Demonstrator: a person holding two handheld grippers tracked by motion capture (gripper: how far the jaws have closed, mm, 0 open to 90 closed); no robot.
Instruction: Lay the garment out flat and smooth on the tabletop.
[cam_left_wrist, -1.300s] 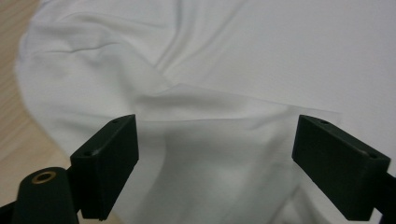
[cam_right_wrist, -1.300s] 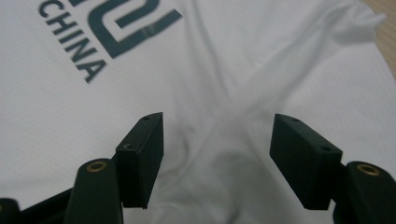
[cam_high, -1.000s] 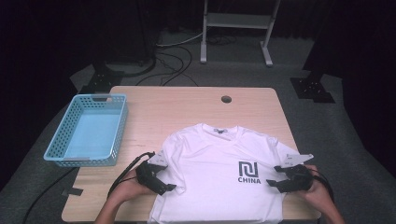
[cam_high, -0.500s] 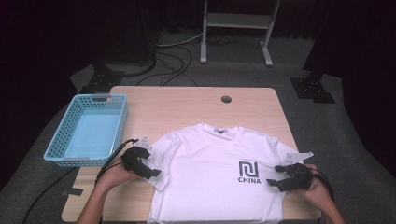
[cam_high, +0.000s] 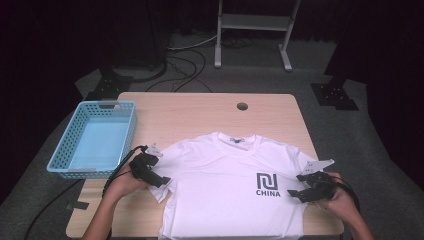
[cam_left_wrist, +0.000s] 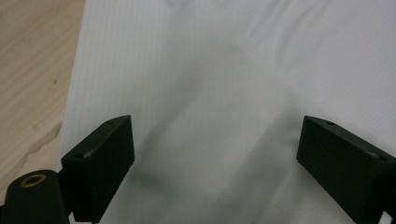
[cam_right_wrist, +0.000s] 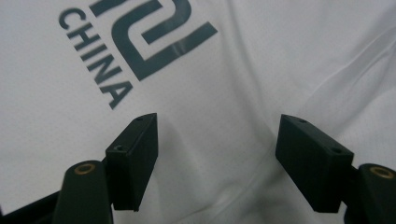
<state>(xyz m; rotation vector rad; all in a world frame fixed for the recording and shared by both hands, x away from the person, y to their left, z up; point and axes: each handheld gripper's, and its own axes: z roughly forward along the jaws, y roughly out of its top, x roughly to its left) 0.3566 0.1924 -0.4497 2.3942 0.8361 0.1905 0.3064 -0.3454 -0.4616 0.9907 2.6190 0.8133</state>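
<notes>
- Left gripper view: left gripper (cam_left_wrist: 210, 154) is hovering low over the white T-shirt (cam_left_wrist: 224, 84), jaws standing wide apart with bare cloth between them and nothing pinched; a strip of wooden table (cam_left_wrist: 32, 70) is showing past the cloth's edge at the left of the frame.
- Right gripper view: right gripper (cam_right_wrist: 217, 156) is sitting over the shirt just beside the dark "CHINA" print (cam_right_wrist: 121, 51); its jaws have just been opening and are standing apart, only cloth lying beneath the gap, pads not pressing on it.
- High view: left gripper (cam_high: 159, 176) is resting at the shirt's left sleeve (cam_high: 167, 165), angled inward toward the shirt body; the person's left hand (cam_high: 125, 182) is wrapping it from behind, forearm entering from the bottom edge and slanting up to the right.
- High view: right gripper (cam_high: 296, 185) is pointing inward at the shirt's right side, near the right sleeve; right hand (cam_high: 336, 196) is cupping it, forearm rising from the bottom right corner.
- T-shirt (cam_high: 235, 190) is lying flat, front up, on the near half of the table (cam_high: 200, 115), collar pointing away from the person.
- Blue basket (cam_high: 95, 140) is standing on the table's left edge, just beside the left gripper.
</notes>
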